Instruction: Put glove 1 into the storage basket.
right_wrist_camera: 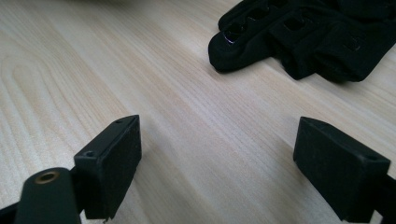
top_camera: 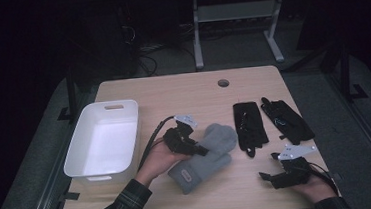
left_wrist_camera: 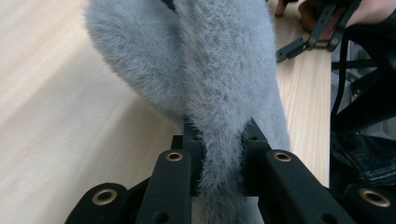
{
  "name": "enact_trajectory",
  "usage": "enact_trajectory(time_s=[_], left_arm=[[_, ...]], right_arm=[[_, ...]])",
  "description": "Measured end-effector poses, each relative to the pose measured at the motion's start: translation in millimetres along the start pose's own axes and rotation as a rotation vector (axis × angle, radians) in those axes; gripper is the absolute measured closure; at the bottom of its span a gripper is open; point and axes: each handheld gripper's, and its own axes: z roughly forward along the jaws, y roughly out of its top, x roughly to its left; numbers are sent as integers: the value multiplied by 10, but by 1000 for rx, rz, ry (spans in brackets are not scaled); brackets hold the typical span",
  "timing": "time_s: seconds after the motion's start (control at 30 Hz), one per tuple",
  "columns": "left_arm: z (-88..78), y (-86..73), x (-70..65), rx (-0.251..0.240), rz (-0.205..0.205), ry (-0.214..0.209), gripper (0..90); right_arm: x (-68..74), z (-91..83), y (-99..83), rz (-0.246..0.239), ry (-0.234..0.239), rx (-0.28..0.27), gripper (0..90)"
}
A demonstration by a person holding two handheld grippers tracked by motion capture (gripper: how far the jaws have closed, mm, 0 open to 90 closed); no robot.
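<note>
You are pinching the grey fleece mitten [left_wrist_camera: 205, 79] in your left gripper [top_camera: 192, 143] beside the white bin [top_camera: 78, 153]; next, carrying it binward, while your right gripper [right_wrist_camera: 217, 158] is idling, jaws spread

No text, number or brand can be read. A small pale label is seen on the cuff of the grey mitten [top_camera: 198, 161], its marking too blurred.

The grey mitten [left_wrist_camera: 205, 79] runs off the top edge of the left gripper view and hides the table behind it. In the right gripper view, the black glove [right_wrist_camera: 303, 37] is cut off at the upper right.
</note>
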Motion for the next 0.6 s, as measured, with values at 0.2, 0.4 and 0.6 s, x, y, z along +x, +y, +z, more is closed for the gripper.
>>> enact_trajectory(time_s=[0.2, 0.4, 0.6], left_arm=[[-328, 37, 39, -27, -22, 61, 772], [-645, 57, 88, -54, -46, 103, 772], [-954, 36, 164, -76, -64, 153, 772]], right_arm=[[-1, 0, 0, 0, 0, 0, 151], [-1, 1, 1, -1, -1, -1, 151], [-1, 0, 1, 1, -1, 0, 151]])
